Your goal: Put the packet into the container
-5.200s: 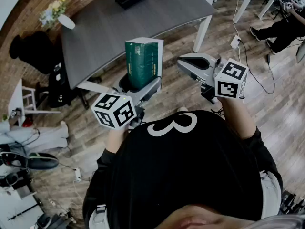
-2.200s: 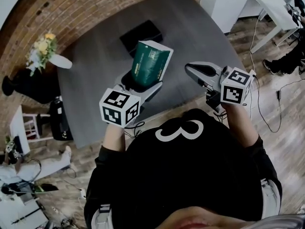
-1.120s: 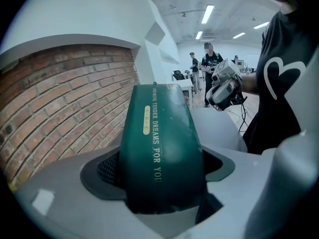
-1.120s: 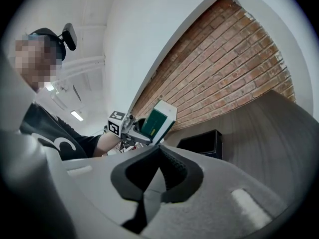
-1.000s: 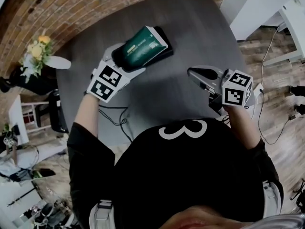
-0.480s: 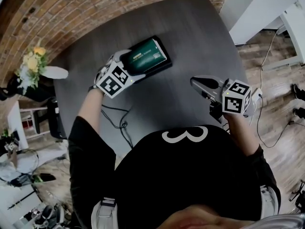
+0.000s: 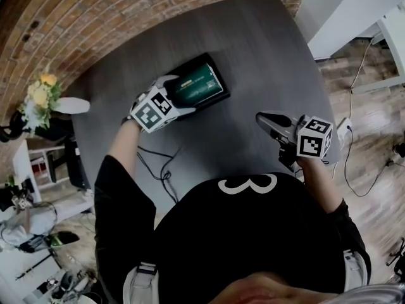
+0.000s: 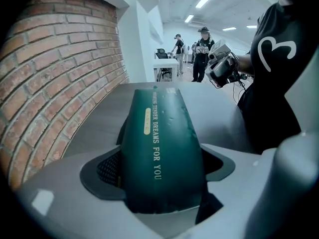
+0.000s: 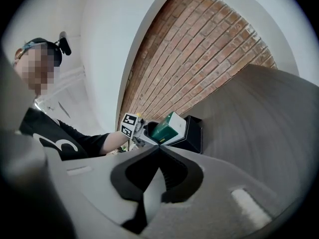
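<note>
The left gripper (image 7: 172, 95) is clamped wide on the green packet (image 8: 159, 133), whose far end tilts into the black container (image 9: 193, 133) just ahead. This looks like the placing step: the next move is probably to lower the packet flat, then release it. The right gripper (image 7: 269, 120) hangs shut and empty, well apart.

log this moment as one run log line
phase: placing | left gripper: shut on green packet | packet: tilted, partly in black container | right gripper: shut, empty, above table
</note>
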`<state>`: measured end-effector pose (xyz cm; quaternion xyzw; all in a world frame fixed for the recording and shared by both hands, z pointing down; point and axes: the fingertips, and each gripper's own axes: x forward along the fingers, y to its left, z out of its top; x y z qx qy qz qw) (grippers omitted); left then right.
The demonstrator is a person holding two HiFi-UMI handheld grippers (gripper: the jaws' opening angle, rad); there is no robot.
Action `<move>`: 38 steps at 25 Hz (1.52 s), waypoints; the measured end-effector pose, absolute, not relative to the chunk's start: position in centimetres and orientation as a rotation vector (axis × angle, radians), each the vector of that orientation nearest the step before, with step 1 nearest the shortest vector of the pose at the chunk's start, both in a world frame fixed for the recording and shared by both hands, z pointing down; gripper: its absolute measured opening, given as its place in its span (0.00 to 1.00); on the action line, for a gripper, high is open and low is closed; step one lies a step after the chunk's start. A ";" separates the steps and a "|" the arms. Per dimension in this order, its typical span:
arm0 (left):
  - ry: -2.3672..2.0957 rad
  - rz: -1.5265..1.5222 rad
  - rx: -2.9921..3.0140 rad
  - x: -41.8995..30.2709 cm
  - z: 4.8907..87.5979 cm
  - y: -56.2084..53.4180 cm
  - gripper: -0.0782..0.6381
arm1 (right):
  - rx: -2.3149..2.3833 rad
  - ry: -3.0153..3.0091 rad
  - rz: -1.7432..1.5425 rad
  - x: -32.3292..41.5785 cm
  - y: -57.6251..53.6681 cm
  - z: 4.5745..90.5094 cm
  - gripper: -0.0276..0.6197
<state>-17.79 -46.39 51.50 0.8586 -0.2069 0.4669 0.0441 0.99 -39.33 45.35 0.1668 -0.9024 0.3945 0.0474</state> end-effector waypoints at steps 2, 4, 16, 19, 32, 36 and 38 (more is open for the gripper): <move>-0.607 1.393 2.616 -17.9 51.6 -46.4 0.75 | 0.496 -2.764 1.231 0.9 -39.5 45.4 0.05; -0.583 1.352 2.600 -17.8 51.7 -46.3 0.76 | 0.493 -2.769 1.238 0.7 -39.6 45.5 0.05; -0.710 1.243 2.654 -17.8 51.3 -47.1 0.82 | 0.507 -2.754 1.229 0.3 -39.4 45.5 0.05; -0.792 1.212 2.661 -18.3 50.7 -46.8 0.84 | 0.496 -2.762 1.226 0.1 -38.8 45.0 0.05; -1.132 0.574 2.518 -15.5 41.3 -38.5 0.39 | 0.458 -2.892 0.977 -1.4 -35.7 38.8 0.05; -1.228 0.336 2.416 -14.1 38.5 -34.4 0.19 | 0.424 -2.930 0.865 -2.6 -33.8 36.7 0.05; -1.233 0.272 2.411 -13.0 37.4 -32.3 0.16 | 0.404 -2.951 0.843 -3.1 -32.5 35.8 0.05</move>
